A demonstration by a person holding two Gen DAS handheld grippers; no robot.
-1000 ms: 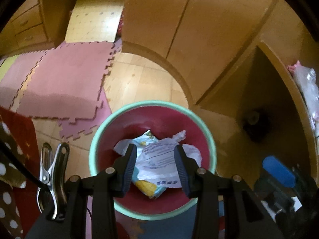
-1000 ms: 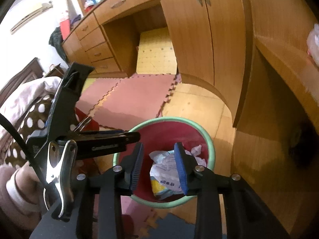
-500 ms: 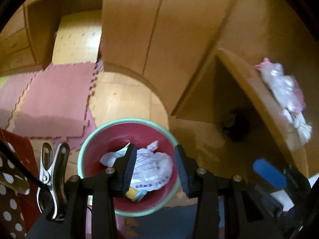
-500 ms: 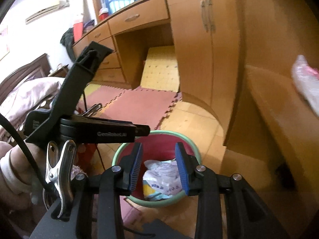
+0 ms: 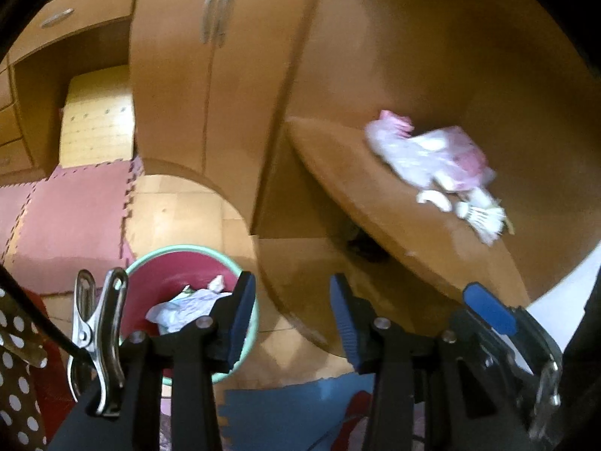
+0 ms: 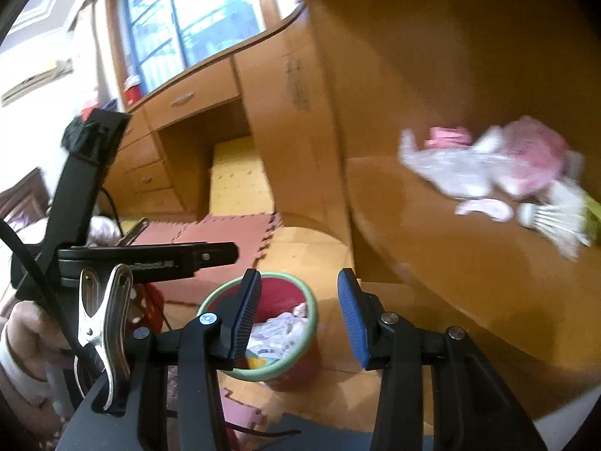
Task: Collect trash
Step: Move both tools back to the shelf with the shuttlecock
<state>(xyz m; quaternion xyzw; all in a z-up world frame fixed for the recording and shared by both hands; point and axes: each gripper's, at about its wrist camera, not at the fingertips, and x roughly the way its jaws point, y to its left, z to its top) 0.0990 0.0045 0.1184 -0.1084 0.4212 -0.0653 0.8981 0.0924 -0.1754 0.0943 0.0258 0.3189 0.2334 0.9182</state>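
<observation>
The curved wooden desk point(image 6: 469, 263) occupies the right of both views, with cabinets point(image 5: 210, 86) and a drawer unit point(image 6: 180, 101) behind it and pink foam floor mats point(image 5: 71, 210) on the tiled floor to the left. The trash pile point(image 6: 492, 173) lies on the desk near its rear wall, blurred: a crumpled clear plastic bag with pink packaging, its long axis running from upper left to lower right in the left wrist view, ending at a white shuttlecock point(image 6: 552, 221) whose feathered skirt points to the lower right. A small white curved piece point(image 6: 484, 208) lies just in front of the bag. The red bin with a green rim point(image 6: 300, 360) stands on the floor below the desk edge, holding crumpled white paper point(image 5: 188, 306). The left tool point(image 5: 293, 319) has nothing between its blue pads and its jaws are opening. The right tool point(image 6: 298, 315) is likewise empty, its jaws opening, well apart from the trash pile. The desk surface between the right tool and the pile is unobstructed
</observation>
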